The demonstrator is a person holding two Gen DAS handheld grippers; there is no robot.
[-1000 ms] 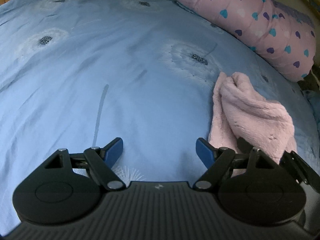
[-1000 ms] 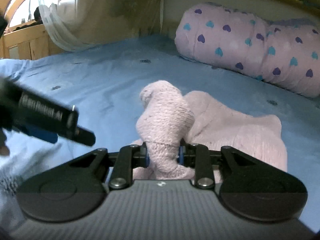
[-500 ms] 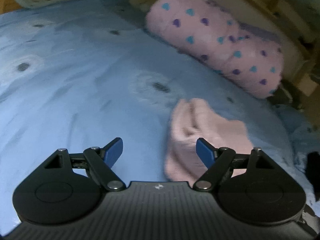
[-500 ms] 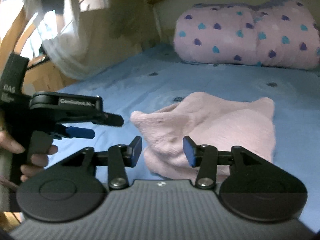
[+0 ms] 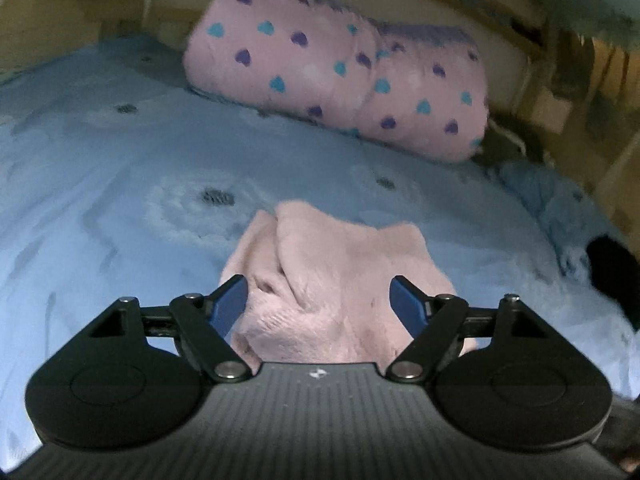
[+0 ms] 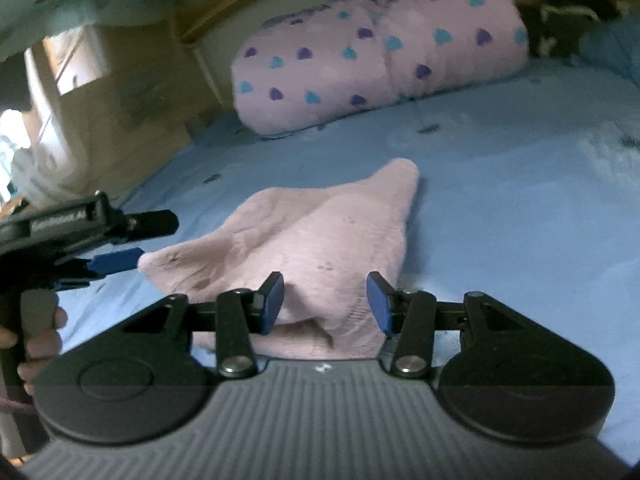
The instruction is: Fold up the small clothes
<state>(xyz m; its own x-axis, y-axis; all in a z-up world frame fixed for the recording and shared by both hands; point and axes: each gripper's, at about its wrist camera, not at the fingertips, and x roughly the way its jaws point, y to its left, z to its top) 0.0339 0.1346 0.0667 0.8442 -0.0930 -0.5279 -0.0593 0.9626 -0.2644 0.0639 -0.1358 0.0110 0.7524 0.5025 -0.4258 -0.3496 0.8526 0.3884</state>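
Observation:
A small fuzzy pink garment (image 5: 336, 272) lies bunched on the blue bedsheet (image 5: 100, 184). My left gripper (image 5: 319, 304) is open, its blue pads on either side of the garment's near end, just above it. In the right wrist view the same pink garment (image 6: 296, 240) lies folded over with a pointed corner at the far right. My right gripper (image 6: 325, 300) is open, jaws astride the garment's near edge. The left gripper (image 6: 116, 260) also shows at the left of this view, held by a hand.
A pink pillow with blue and purple hearts (image 5: 340, 76) lies along the headboard behind the garment; it also shows in the right wrist view (image 6: 380, 48). A crumpled blue blanket (image 5: 560, 208) and a dark object (image 5: 608, 268) sit at the right edge.
My right gripper opened and let go of the pink garment, which now lies flat. My left gripper swung right and now straddles the garment's near end.

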